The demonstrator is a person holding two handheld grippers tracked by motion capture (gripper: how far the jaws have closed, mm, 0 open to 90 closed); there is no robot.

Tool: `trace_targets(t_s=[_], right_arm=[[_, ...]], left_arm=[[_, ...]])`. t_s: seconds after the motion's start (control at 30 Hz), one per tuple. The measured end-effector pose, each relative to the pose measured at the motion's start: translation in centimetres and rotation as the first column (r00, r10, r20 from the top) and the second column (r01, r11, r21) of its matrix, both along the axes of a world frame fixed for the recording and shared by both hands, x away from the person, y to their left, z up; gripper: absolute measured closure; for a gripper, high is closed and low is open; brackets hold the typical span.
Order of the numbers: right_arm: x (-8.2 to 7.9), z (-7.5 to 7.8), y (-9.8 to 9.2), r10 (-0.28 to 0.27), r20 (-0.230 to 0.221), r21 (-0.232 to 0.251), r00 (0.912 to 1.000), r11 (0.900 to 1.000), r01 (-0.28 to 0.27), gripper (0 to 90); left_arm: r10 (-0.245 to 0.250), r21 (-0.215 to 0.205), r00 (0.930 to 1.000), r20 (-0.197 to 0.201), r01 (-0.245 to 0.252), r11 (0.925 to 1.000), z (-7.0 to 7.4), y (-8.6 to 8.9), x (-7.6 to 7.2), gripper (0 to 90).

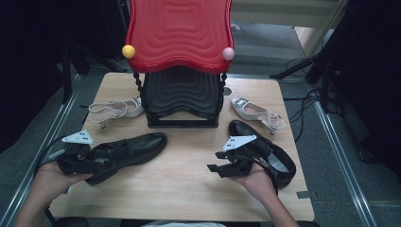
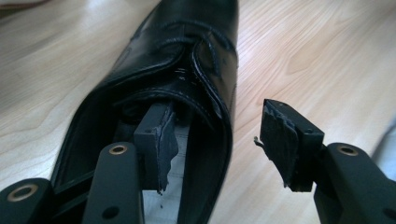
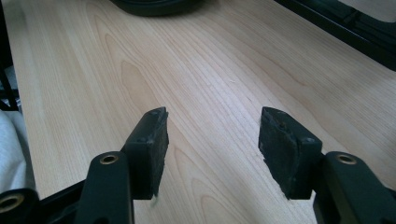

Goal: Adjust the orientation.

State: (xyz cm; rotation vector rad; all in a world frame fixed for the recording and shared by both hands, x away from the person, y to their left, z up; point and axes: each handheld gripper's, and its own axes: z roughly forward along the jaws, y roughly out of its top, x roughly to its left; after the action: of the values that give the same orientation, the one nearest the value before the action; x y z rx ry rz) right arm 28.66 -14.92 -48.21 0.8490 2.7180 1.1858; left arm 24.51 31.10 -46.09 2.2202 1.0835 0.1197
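Wooden table (image 1: 189, 189) with a two-tier shoe rack, red wavy plastic top shelf (image 1: 179, 33) over a black lower shelf (image 1: 182, 92), standing at 12 o'clock.

Left gripper (image 2: 215, 140) at 8 o'clock: jaws spread, straddling the side wall of a black leather lace-up shoe (image 1: 137, 149) at its heel opening, one pad inside the shoe, the other outside. No pinch yet. Shoe flat on the tabletop, toe toward 2 o'clock.

Right gripper (image 1: 222, 168) at 4 o'clock: jaws apart, nothing between them, over bare wood. Second black leather shoe (image 1: 279, 163) just beside and behind that hand, untouched.

White strappy heeled sandal (image 1: 118, 109) at 10 o'clock beside the rack; matching white sandal (image 1: 257, 112) at 2 o'clock.

Progress, judged: early. Nothing visible on either shelf; all four shoes on the table. Done: left jaws placed for a grasp. Left: closing, lifting, shelving this shoe, then likely the other three.
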Motion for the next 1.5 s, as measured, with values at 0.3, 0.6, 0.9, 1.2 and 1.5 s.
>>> trace_targets(t_s=[0.3, 0.6, 0.9, 1.2, 1.5], right_arm=[[0.0, -0.2, 0.3, 0.002, -0.003, -0.015, 1.0, 1.0, -0.002, 43.8], [0.0, -0.4, 0.4, 0.012, -0.013, -0.02, 0.9998, 1.0, -0.012, 45.6], [0.2, -0.2, 0.0, -0.011, -0.001, -0.004, 0.9999, 1.0, 0.011, 44.9], [0.3, -0.1, -0.3, -0.031, 0.008, 0.002, 0.9995, 1.0, 0.031, 44.1], [0.3, 0.2, -0.8, -0.046, 0.017, 0.023, 0.9988, 0.999, 0.046, 44.0]], left_arm=[[-0.008, 0.022, 1.0, -0.006, 0.008, 0.9997, -1.9, -2.1, 1.5, 55.8], [-0.003, -0.076, 0.9952, -0.098, -0.005, 0.9971, -1.8, -1.7, 2.4, 77.7], [0.004, -0.137, 0.9929, -0.119, -0.021, 0.9903, -0.7, -2.4, 2.3, 80.4], [-0.102, -0.137, 0.9924, -0.068, 0.092, 0.9863, 0.8, -6.9, 2.4, 79.8], [-0.173, -0.14, 0.9831, -0.058, 0.164, 0.9764, 1.4, -11.8, 3.9, 79.7]])
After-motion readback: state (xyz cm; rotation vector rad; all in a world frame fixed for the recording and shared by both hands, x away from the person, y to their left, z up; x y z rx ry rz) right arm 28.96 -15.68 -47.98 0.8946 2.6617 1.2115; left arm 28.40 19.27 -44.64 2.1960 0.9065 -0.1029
